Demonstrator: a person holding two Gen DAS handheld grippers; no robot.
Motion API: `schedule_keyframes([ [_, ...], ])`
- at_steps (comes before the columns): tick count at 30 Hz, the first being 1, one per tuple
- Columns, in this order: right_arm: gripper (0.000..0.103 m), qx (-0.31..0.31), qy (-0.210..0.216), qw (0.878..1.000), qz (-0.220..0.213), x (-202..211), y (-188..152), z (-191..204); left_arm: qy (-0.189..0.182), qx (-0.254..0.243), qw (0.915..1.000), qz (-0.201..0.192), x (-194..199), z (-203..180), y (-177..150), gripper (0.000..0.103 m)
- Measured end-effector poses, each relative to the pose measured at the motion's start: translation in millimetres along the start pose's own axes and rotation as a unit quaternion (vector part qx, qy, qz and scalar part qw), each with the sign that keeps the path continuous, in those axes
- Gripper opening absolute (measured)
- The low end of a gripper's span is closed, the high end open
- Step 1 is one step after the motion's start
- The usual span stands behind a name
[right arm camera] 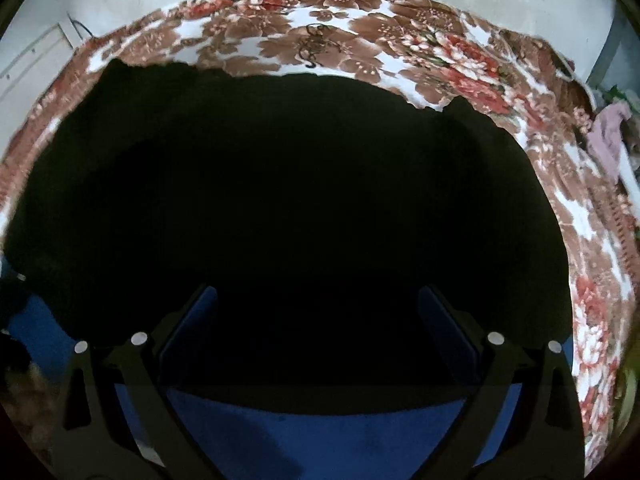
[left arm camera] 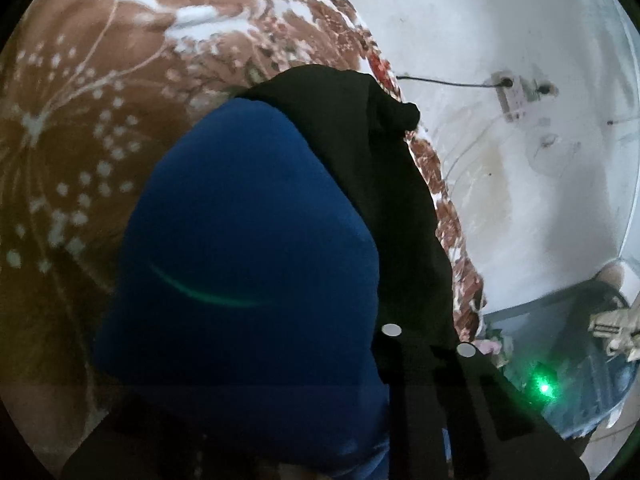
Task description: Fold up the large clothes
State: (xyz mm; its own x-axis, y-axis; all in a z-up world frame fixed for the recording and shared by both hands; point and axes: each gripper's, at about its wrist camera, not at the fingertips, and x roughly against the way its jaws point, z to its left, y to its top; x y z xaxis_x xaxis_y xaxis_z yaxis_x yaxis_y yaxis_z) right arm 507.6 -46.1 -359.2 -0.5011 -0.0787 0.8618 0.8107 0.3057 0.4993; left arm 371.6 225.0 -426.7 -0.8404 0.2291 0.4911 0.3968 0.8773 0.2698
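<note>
A large garment, black on one side [right arm camera: 280, 184] and blue on the other [right arm camera: 320, 436], lies on a floral bedspread [right arm camera: 340, 36]. In the right wrist view my right gripper [right arm camera: 318, 300] is open, its two fingers spread wide just above the black cloth, holding nothing. In the left wrist view the blue cloth [left arm camera: 240, 240] drapes over the left finger and hides it, with the black side [left arm camera: 360, 152] hanging behind. Only the right finger [left arm camera: 472, 392] of my left gripper [left arm camera: 384, 344] shows, pressed against the cloth.
A white wall [left arm camera: 500, 80] with a socket and cable [left arm camera: 512, 96] stands beyond the bed's edge. Pink and other clothes [right arm camera: 608, 136] are piled at the bed's right side. A green light [left arm camera: 544, 388] glows low near clutter on the floor.
</note>
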Motion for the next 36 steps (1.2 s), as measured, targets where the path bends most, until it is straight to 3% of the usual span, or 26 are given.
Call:
schedule_keyframes([
  [5, 0.098, 0.014, -0.018, 1.0, -0.001, -7, -8, 2, 0.012, -0.023, 0.9996, -0.006, 10, -18, 0, 0.014],
  [14, 0.098, 0.015, -0.035, 0.999, 0.023, -16, -10, 3, 0.033, -0.115, 0.9923, -0.031, 26, -102, -13, 0.013],
  [18, 0.098, 0.037, -0.022, 0.999, 0.032, -16, -4, 1, 0.055, -0.188, 0.9799, -0.039, 25, -151, -27, 0.013],
  [22, 0.098, 0.022, 0.009, 1.0, 0.019, 8, 4, -29, 0.054, -0.208, 0.9753, -0.049, 29, -179, -32, 0.013],
  [25, 0.098, 0.015, 0.005, 1.0, -0.005, 30, 9, -56, 0.063, -0.223, 0.9713, -0.052, 26, -199, -36, 0.013],
  [30, 0.098, 0.01, -0.002, 1.0, 0.001, 31, 12, -95, 0.095, -0.286, 0.9521, -0.052, 8, -240, -53, 0.013],
  [36, 0.098, -0.026, -0.006, 0.999, 0.033, 14, 3, -148, 0.144, -0.385, 0.9106, -0.039, -19, -295, -91, 0.013],
])
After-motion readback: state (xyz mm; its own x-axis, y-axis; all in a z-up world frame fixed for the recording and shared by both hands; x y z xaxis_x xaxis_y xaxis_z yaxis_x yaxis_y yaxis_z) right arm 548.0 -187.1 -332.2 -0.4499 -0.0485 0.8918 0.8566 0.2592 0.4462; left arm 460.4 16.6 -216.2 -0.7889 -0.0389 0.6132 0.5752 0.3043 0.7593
